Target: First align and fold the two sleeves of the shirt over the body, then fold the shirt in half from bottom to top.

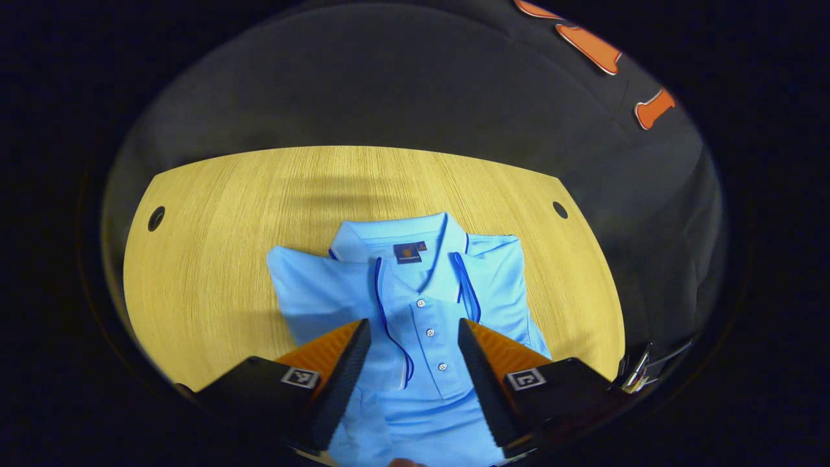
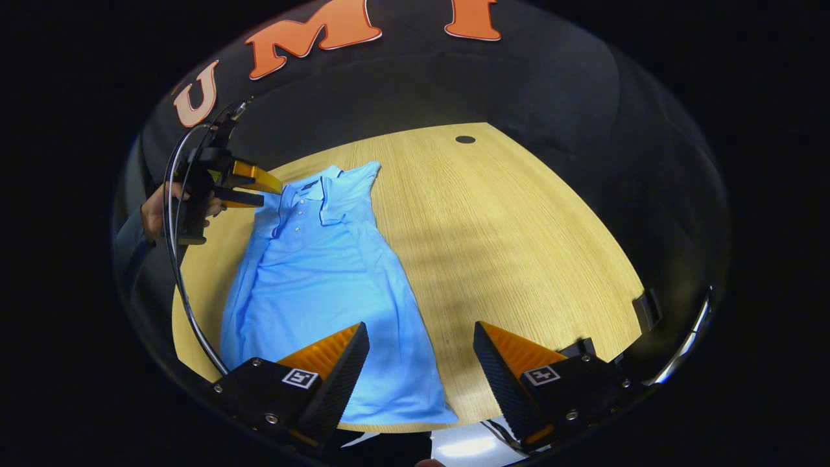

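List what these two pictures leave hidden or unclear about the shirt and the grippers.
- Shirt hem: left gripper view, cut off at the bottom edge, partly behind that gripper's fingers.
- Shirt's near left hem corner: right gripper view, behind the right gripper's finger.
- Collar label: too small to read.
- Left gripper, right gripper view: far off; its height over the collar is unclear.
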Demonstrator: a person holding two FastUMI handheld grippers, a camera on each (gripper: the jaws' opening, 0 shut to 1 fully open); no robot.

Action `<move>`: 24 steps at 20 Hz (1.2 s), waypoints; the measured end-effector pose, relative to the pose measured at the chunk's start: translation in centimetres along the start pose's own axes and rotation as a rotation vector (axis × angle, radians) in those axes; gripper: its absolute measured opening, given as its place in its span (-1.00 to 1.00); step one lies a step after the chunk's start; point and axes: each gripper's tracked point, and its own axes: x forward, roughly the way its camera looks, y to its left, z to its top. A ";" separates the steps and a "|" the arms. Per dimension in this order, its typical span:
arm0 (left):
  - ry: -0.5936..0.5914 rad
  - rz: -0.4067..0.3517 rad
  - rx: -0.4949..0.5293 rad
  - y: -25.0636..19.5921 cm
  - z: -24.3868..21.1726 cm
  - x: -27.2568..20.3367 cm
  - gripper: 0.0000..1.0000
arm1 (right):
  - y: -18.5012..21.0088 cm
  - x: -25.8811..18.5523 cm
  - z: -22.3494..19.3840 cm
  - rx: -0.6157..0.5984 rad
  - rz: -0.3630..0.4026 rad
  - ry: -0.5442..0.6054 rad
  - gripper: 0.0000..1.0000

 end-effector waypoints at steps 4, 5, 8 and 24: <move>0.026 0.014 0.012 0.1 -3.3 -2.9 0.99 | -0.1 -0.1 -1.7 -0.026 0.030 0.034 0.98; 0.024 0.011 0.009 0.0 -4.1 -3.8 1.00 | -0.1 0.2 -2.1 -0.037 0.037 0.045 0.98; 0.041 0.001 -0.025 -0.1 -7.9 -6.2 0.99 | 0.3 0.3 -4.1 -0.075 0.078 0.096 0.98; 0.191 0.150 -0.052 2.8 -28.6 -13.9 0.99 | 1.2 0.6 -10.7 -0.228 0.141 0.237 0.83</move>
